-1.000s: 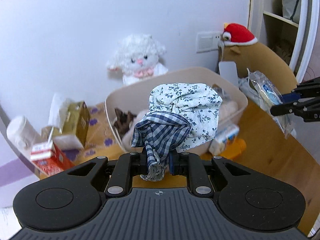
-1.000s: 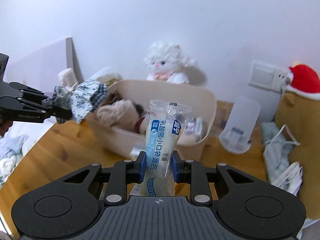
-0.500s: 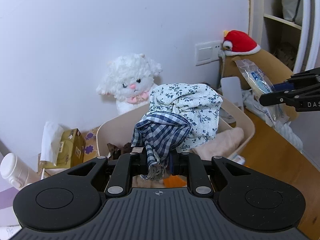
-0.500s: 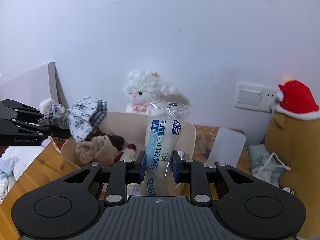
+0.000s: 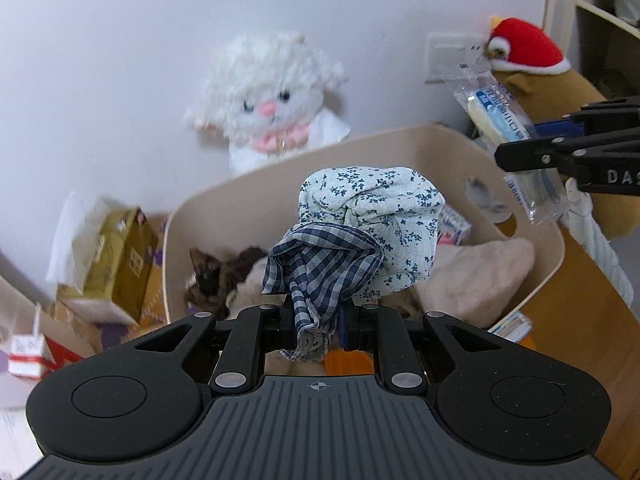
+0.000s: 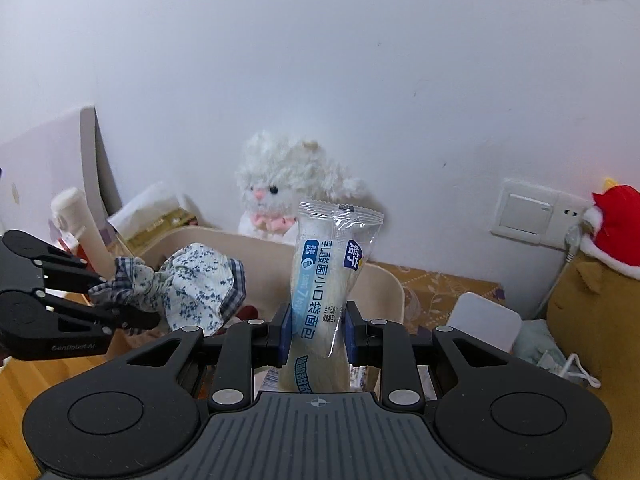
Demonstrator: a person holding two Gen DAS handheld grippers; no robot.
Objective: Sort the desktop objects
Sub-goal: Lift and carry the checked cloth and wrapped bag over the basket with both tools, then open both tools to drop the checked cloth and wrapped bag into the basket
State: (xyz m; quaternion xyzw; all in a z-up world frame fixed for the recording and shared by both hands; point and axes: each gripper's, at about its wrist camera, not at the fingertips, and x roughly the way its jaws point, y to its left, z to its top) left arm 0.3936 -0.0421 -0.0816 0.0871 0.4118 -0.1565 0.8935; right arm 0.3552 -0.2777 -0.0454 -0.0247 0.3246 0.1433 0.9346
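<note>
My left gripper (image 5: 314,326) is shut on a bundle of floral and checked cloth (image 5: 360,240) and holds it above the near side of the beige storage bin (image 5: 552,248). The bundle also shows in the right wrist view (image 6: 192,284), with the left gripper (image 6: 116,296) at the left. My right gripper (image 6: 316,332) is shut on a clear packaged bread roll (image 6: 332,276), held upright in front of the bin (image 6: 394,284). In the left wrist view the roll (image 5: 508,136) hangs over the bin's right rim, held by the right gripper (image 5: 532,140).
The bin holds beige and brown soft things (image 5: 472,276). A white plush lamb (image 5: 272,100) sits behind it against the wall. A gold tissue box (image 5: 116,256) and a red carton (image 5: 28,356) stand left. A brown plush with a red hat (image 5: 528,52) sits right.
Both grippers have moved in over the bin with their loads still held. The left wrist view tipped down into the bin; the right gripper drew closer to the bin's right rim.
</note>
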